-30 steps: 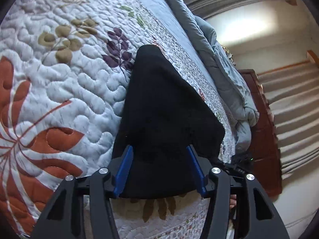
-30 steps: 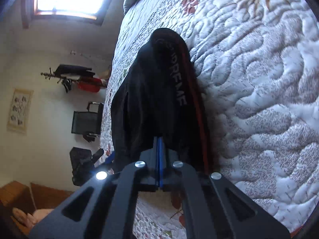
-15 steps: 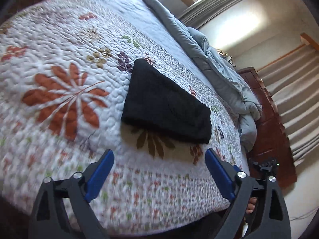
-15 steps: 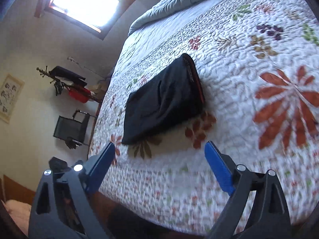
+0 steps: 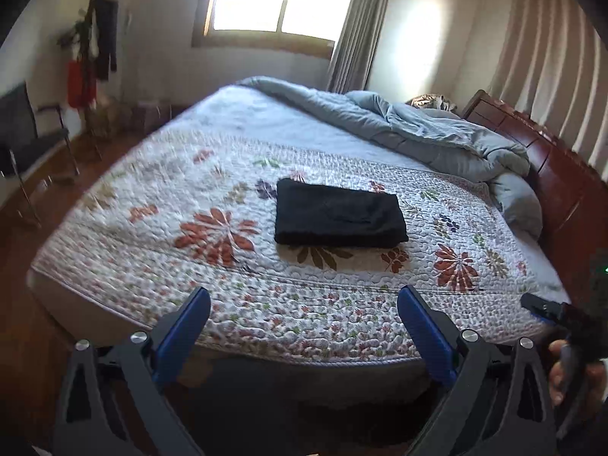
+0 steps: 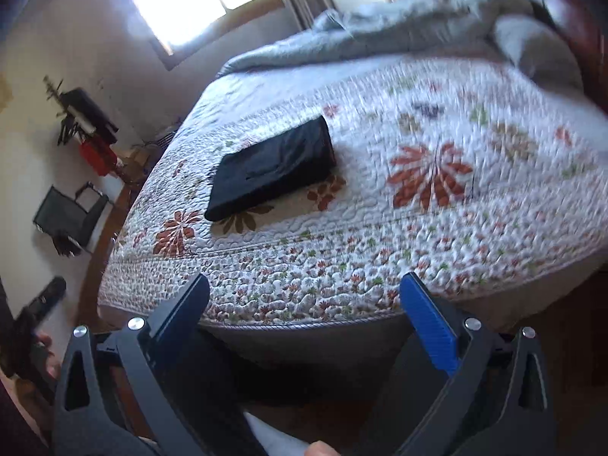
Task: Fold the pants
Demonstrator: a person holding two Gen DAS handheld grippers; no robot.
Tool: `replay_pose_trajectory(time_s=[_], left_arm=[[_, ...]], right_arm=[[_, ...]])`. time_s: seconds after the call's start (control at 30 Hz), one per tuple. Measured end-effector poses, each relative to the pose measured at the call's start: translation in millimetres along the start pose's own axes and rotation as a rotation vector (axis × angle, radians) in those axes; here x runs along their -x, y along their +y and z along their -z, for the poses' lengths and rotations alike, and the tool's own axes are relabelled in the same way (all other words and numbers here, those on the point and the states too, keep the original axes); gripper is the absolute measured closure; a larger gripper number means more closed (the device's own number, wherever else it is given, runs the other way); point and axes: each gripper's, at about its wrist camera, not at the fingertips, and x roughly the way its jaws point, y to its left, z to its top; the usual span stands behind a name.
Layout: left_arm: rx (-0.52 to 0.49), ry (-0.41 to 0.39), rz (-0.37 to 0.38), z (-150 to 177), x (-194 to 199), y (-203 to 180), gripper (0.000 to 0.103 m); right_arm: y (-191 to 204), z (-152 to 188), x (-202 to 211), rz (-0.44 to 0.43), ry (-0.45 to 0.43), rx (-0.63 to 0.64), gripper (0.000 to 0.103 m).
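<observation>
Folded pants lie on the floral quilt.
Left gripper and right gripper hover off the bed's edge, tilted down, jaws wide, released.

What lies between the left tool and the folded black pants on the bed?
Only bare floral quilt separates the open left tool from the pants; the left wrist view shows nothing else on that stretch.
</observation>
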Motion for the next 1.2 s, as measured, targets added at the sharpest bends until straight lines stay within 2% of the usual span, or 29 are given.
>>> replay_pose_trajectory(time_s=[0.07, 0.13, 0.3, 0.4, 0.5, 0.57, 0.77, 1.2], left_arm=[[-0.023, -0.009, 0.006, 2.4, 21.3, -10.7, 0.004], [-0.014, -0.004, 0.008, 2.9, 34.2, -14.9, 0.004], [-0.019, -0.018, -0.051, 7.7, 71.5, -30.8, 0.004], [-0.026, -0.039, -0.068, 9.5, 89.4, -39.7, 0.004], [-0.021, -0.075, -0.077, 10.9, 105.6, -46.8, 0.004], [-0.031, -0.102, -0.107, 11.7, 113.8, -51.8, 0.004], [-0.036, -0.117, -0.112, 13.2, 119.5, -58.1, 0.004], [-0.033, -0.081, -0.111, 6.4, 95.1, -57.0, 0.004]], right_arm=[[23.6, 5.2, 22.5, 0.052, -0.046, 0.093, 0.003], [40.4, 8.6, 41.3, 0.065, -0.085, 0.148, 0.003], [78.5, 18.1, 92.4, 0.09, -0.188, 0.254, 0.003], [94.6, 25.3, 109.6, 0.092, -0.206, 0.288, 0.003], [103.8, 27.2, 124.4, 0.054, -0.205, 0.297, 0.003], [106.6, 28.8, 133.4, 0.047, -0.221, 0.302, 0.003], [107.0, 28.3, 136.2, 0.04, -0.218, 0.294, 0.003], [103.2, 20.5, 110.3, 0.048, -0.173, 0.289, 0.003]])
